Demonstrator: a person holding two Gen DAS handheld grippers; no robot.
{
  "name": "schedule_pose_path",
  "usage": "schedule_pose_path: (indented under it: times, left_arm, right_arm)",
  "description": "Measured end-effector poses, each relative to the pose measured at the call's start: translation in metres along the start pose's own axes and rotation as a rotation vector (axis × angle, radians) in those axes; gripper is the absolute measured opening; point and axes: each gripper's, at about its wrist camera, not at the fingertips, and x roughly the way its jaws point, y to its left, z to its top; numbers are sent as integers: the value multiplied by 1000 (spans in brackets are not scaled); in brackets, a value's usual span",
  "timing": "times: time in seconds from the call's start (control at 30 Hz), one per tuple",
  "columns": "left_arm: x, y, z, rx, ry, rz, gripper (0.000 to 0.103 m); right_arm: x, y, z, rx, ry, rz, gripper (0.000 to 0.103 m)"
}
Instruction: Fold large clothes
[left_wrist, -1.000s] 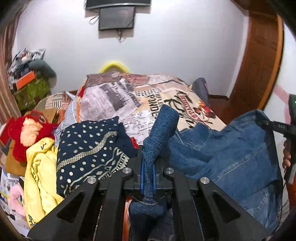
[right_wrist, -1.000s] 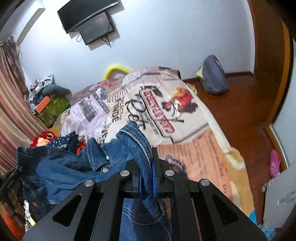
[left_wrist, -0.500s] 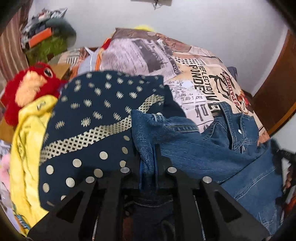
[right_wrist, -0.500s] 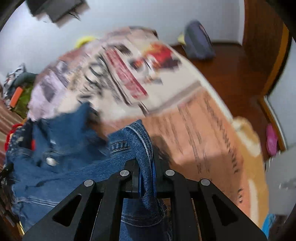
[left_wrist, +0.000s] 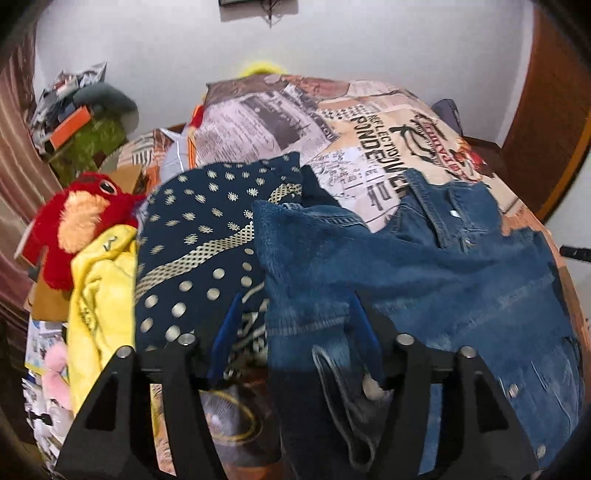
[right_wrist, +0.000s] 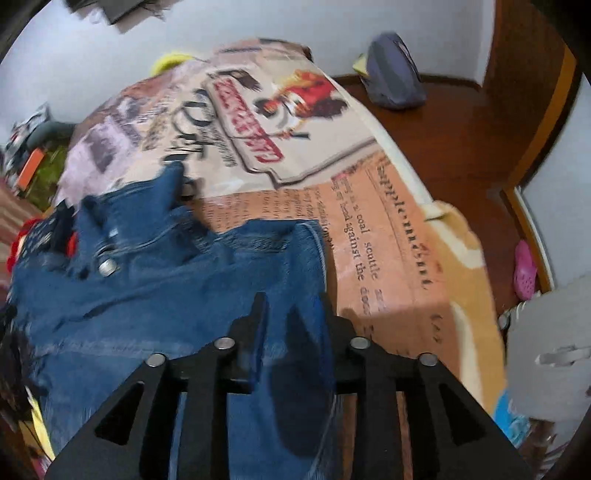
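Observation:
A blue denim jacket lies spread on the near end of the bed with the newspaper-print cover. My left gripper is open, its jaws wide apart, with the jacket's left edge lying loose between them. In the right wrist view the jacket covers the bed's near left part. My right gripper is open, and the jacket's right edge lies between its fingers, no longer clamped.
A dark dotted garment, a yellow garment and a red plush toy lie left of the jacket. Clutter is piled by the left wall. A grey bag and a pink shoe lie on the wooden floor at right.
Both grippers lowered the jacket onto the bed and opened, letting go of its edges. The jacket went from hanging bunched to lying spread.

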Motion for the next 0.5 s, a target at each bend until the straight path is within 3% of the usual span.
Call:
schedule_pose_path:
  times: [0.1,0.2,0.27,0.33,0.5]
  left_arm:
    - [-27,-1,-9,6,-19,-15,66]
    - [-50,-1,-20,16,-39,-19,76]
    - [-64,-1,-30,22,-51,-20,88]
    - [-76,1,-44,14,-62,-18,92]
    - [-84,1,-79,21,-39,-23,93]
  right_arm:
    - [-33,16,-14,-71,-65,-24,53]
    - [-62,26,-34,-111,-107,-16,69]
    - [-71,27,-45,-111,-114,-5,72]
    - [-77,27,-56,-108,-112,8,72]
    - [-83,21,-89,-80,-94,18,73]
